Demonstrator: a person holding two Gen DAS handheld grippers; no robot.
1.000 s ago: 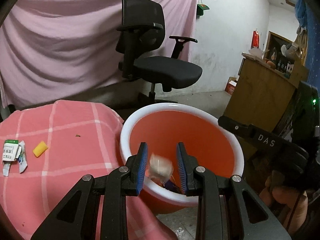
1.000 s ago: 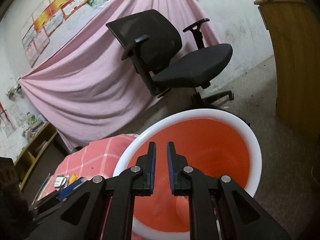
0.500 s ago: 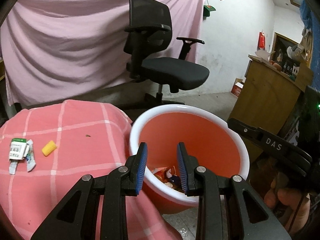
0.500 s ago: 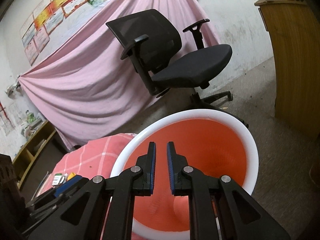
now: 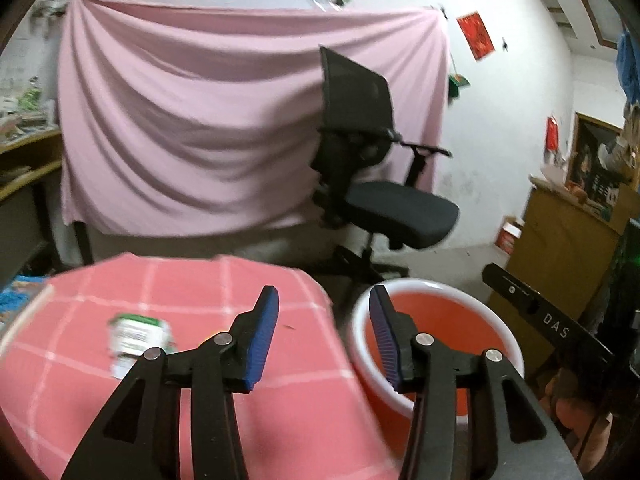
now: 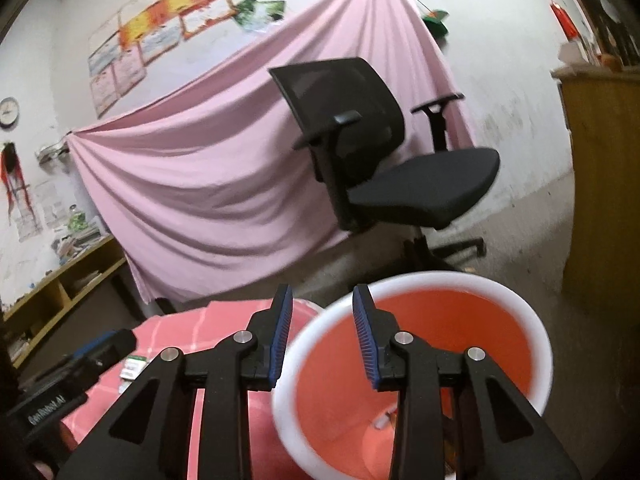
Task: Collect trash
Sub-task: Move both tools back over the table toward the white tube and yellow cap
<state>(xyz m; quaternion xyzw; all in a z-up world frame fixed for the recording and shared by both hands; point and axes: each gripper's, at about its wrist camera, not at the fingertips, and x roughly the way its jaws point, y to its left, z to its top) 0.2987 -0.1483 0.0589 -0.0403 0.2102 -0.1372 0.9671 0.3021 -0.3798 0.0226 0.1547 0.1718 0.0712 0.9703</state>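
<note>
**Both grippers spread wide over table and bucket**

The left gripper (image 5: 322, 336) hangs with its blue-padded fingers (image 5: 262, 336) wide apart and nothing between them, straddling the gap where the pink checked tablecloth (image 5: 180, 292) meets the orange bucket with the white rim (image 5: 436, 322). On the cloth, to the left of the gripper, lies a white and green wrapper (image 5: 134, 332), blurred, so its print cannot be read. The bucket stands just right of the table edge, close against the cloth.

Over on the right wrist view, the right gripper (image 6: 322, 336) is also spread, jaws empty, poised above the near left rim of the bucket (image 6: 532, 320). Down inside the bucket a small pale scrap (image 6: 382, 420) shows on the bottom, partly hidden behind the right finger. The same wrapper (image 6: 134, 366) sits on the tablecloth (image 6: 192, 328) at far left, just beyond the dark body of the other gripper (image 6: 80, 368), which pokes in at the left edge.

Behind it all, a black mesh office chair (image 6: 384, 160) stands on the floor in front of a pink draped sheet (image 6: 200, 168), and a wooden cabinet (image 6: 600, 184) rises on the right
</note>
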